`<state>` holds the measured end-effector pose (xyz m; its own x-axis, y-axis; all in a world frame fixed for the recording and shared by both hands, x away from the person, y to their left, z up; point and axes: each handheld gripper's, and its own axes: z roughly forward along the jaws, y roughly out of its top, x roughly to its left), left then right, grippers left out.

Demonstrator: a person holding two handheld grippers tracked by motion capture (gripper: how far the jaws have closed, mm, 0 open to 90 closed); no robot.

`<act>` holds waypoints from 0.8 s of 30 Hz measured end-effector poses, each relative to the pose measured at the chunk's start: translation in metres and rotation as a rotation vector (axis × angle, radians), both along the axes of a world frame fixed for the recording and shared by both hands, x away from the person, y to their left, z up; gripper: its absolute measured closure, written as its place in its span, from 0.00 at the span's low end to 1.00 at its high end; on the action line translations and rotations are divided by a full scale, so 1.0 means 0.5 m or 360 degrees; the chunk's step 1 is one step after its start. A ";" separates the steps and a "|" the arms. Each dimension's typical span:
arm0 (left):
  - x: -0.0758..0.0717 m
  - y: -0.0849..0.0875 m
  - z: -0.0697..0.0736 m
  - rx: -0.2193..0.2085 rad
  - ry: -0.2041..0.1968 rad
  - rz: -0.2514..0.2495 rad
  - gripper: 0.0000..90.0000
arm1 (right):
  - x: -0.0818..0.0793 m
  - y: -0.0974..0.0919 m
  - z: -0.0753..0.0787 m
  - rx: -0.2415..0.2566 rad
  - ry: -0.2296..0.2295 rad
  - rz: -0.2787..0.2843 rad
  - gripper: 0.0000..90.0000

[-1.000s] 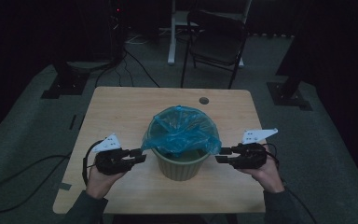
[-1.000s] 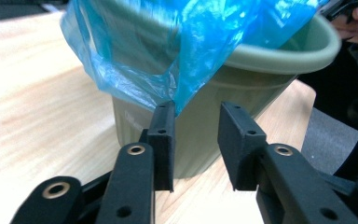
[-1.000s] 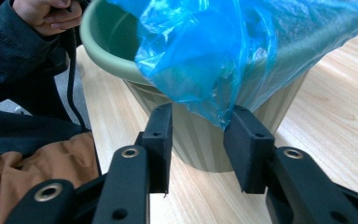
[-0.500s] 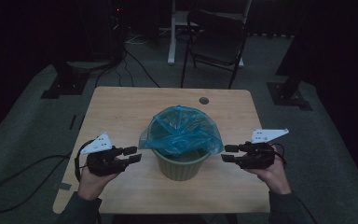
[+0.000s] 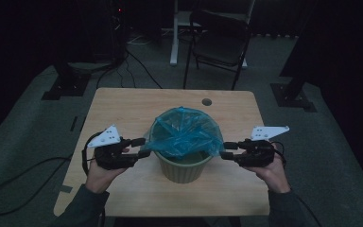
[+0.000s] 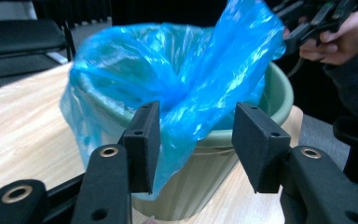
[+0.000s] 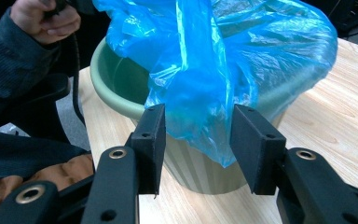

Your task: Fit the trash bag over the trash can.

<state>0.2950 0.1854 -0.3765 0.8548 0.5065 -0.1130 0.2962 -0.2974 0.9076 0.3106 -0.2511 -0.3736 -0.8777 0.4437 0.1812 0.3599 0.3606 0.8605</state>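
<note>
A pale green ribbed bin (image 5: 183, 168) stands mid-table, lined with a crumpled blue plastic bag (image 5: 185, 135) whose edges drape over its rim. My left gripper (image 5: 142, 147) is at the bin's left side. Its jaws have just been opening, and the bag's hanging flap (image 6: 191, 116) lies just past the pads (image 6: 142, 140), unpressed. My right gripper (image 5: 227, 150) is at the bin's right side, jaws also freshly widened. Another bag flap (image 7: 200, 107) hangs beyond its pads (image 7: 254, 144), and nothing is gripped.
The wooden table (image 5: 123, 109) has a small round hole (image 5: 206, 101) near its far edge. A black folding chair (image 5: 220, 42) stands behind the table, and stand bases and cables lie on the dark floor around it.
Both grippers' jaws stand wider than before and are off the bag's edges. The left gripper backed slightly from the bin, then rose. The right gripper stayed nearly in place.
</note>
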 end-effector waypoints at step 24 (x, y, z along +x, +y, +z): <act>0.024 -0.019 -0.035 0.0044 0.0027 0.0099 0.97 | 0.022 0.038 -0.018 -0.0019 0.0013 0.0009 0.94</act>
